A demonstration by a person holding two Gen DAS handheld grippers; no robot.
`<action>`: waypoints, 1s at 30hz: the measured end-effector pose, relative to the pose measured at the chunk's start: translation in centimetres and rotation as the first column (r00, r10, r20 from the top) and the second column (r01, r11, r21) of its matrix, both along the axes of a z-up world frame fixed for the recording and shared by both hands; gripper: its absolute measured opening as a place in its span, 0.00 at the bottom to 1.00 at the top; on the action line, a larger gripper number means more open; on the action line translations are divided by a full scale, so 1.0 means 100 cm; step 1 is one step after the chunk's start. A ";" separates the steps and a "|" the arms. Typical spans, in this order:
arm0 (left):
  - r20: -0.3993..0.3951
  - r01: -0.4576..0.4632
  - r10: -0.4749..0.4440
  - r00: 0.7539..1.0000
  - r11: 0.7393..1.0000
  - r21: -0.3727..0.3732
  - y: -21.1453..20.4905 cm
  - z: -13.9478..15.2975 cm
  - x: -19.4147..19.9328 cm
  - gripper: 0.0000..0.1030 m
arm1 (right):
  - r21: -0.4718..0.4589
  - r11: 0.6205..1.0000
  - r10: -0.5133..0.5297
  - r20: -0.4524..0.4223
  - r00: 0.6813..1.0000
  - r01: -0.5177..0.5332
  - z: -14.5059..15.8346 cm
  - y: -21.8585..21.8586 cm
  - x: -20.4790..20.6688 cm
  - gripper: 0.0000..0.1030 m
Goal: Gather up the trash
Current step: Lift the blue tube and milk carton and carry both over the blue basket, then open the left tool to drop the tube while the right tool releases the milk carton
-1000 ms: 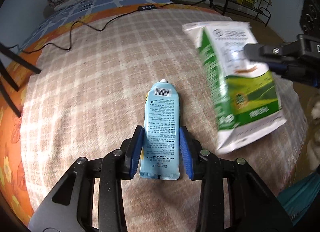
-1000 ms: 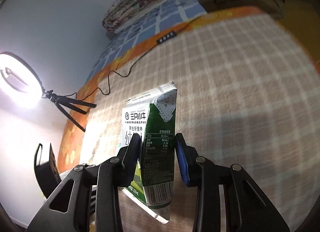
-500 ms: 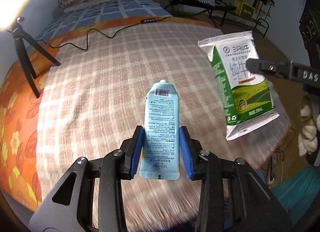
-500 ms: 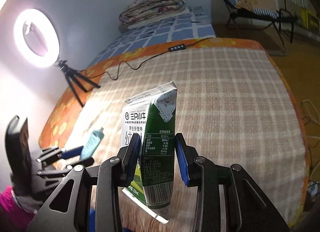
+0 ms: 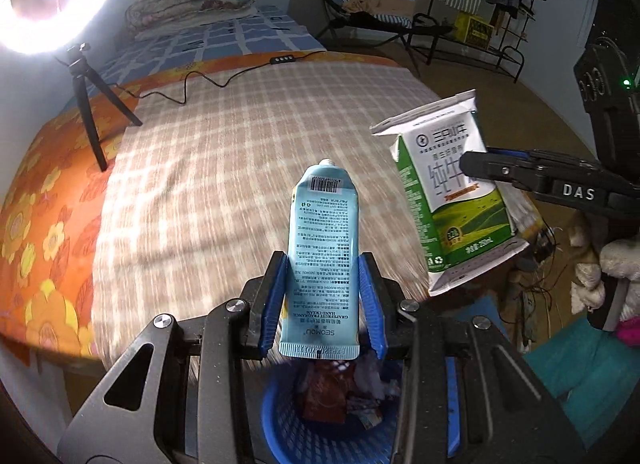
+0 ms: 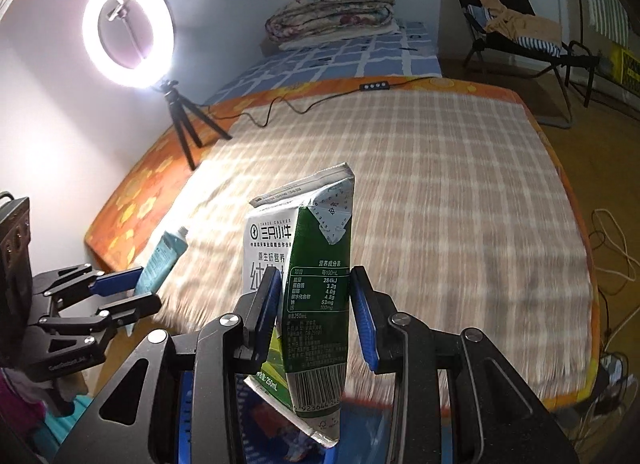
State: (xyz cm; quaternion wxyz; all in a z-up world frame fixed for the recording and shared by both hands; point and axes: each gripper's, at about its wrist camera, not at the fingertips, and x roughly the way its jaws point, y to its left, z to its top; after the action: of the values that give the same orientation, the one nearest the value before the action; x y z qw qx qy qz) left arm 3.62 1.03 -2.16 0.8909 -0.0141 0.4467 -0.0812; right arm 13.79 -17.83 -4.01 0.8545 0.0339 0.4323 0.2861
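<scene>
While the left hand-held gripper [image 5: 323, 296] is clamped on a pale blue hand-cream tube [image 5: 323, 248], its blue pads press the tube's two long edges and the capless nozzle points away from the camera. The tube's crimped end hangs over a blue basket [image 5: 280, 416] that sits at the near edge of the left wrist view, with crumpled wrappers [image 5: 340, 396] inside it.

To the right in that view, the right hand-held gripper [image 5: 480, 169] is closed on a green and white milk carton [image 5: 452, 199], held tilted in the air beside the near right corner of the bed [image 5: 224, 167]. In the right wrist view the same carton [image 6: 316, 304] stands between the blue pads, which squeeze its narrow green side panel; its opened top flap sticks up and its barcode end hangs low. The left gripper with the tube [image 6: 164, 256] shows at the left of that view, apart from the carton.

The bed carries a beige checked blanket over an orange flowered sheet. On its far left side a lit ring light [image 6: 128, 29] stands on a small black tripod [image 6: 188, 123], and a black cable [image 6: 320, 101] runs across the far edge. A folded quilt [image 6: 332, 11] lies at the far end, and a black folding chair [image 6: 516, 35] with clothes stands to the far right.
</scene>
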 end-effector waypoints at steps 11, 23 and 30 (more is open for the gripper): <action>-0.031 -0.007 0.006 1.000 0.999 -0.033 -0.007 -0.014 -0.054 0.35 | -0.060 0.996 0.064 0.009 0.998 -0.063 -0.016 0.006 -0.064 0.33; -0.102 -0.033 0.028 0.994 0.998 -0.053 -0.010 -0.047 -0.092 0.35 | -0.106 0.985 0.135 -0.007 0.991 -0.135 -0.041 0.020 -0.102 0.33; -0.161 -0.039 0.031 0.986 0.998 -0.044 -0.014 -0.073 -0.104 0.35 | -0.129 0.979 0.157 -0.027 0.987 -0.159 -0.055 0.026 -0.111 0.33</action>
State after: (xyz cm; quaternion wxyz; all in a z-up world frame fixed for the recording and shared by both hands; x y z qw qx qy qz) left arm -6.75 -0.34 -9.49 0.8528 -0.0494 0.5146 -0.0746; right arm 2.66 -15.21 -9.48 0.8256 -0.0541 0.4587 0.3240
